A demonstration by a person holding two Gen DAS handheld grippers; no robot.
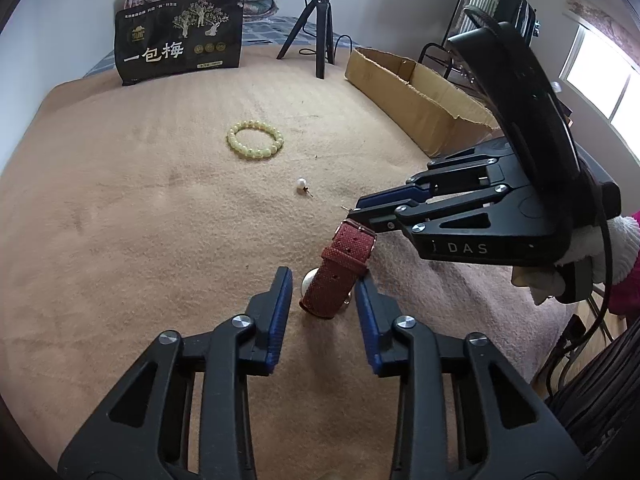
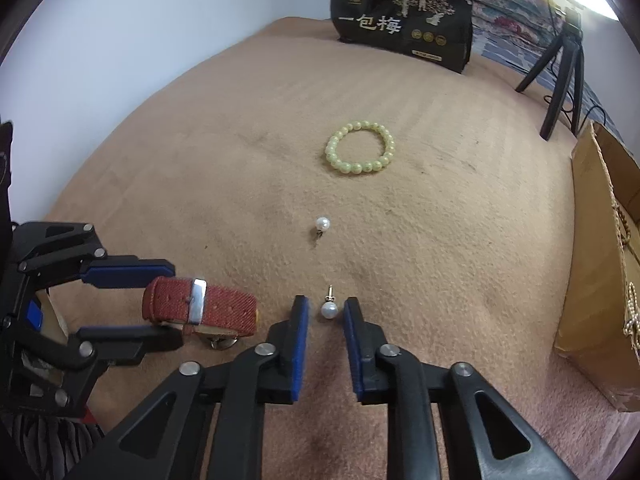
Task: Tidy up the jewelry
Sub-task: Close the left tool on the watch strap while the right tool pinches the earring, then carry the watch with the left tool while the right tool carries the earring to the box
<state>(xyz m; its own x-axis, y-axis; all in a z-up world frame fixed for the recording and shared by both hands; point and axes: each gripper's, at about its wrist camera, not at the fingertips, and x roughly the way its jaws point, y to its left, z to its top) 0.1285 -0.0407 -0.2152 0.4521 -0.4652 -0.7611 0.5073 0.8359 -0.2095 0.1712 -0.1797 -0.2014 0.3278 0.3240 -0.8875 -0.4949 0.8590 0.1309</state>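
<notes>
A watch with a red woven strap (image 1: 336, 276) lies on the tan blanket. My left gripper (image 1: 325, 280) is shut on the strap, which shows between its pads in both views (image 2: 200, 304). A pearl stud earring (image 2: 329, 310) lies between the blue pads of my right gripper (image 2: 326, 304), with a thin gap on each side, so the jaws stand narrowly open. In the left wrist view the right gripper (image 1: 354, 213) tips down onto the blanket just beyond the watch. A second pearl earring (image 2: 322, 223) and a yellow-green bead bracelet (image 2: 360, 147) lie farther off.
An open cardboard box (image 2: 596, 264) with beaded strings inside stands along the right. A black printed bag (image 1: 180, 36) and a tripod (image 1: 320, 32) stand at the back. A white-gloved hand (image 1: 616, 248) holds the right gripper.
</notes>
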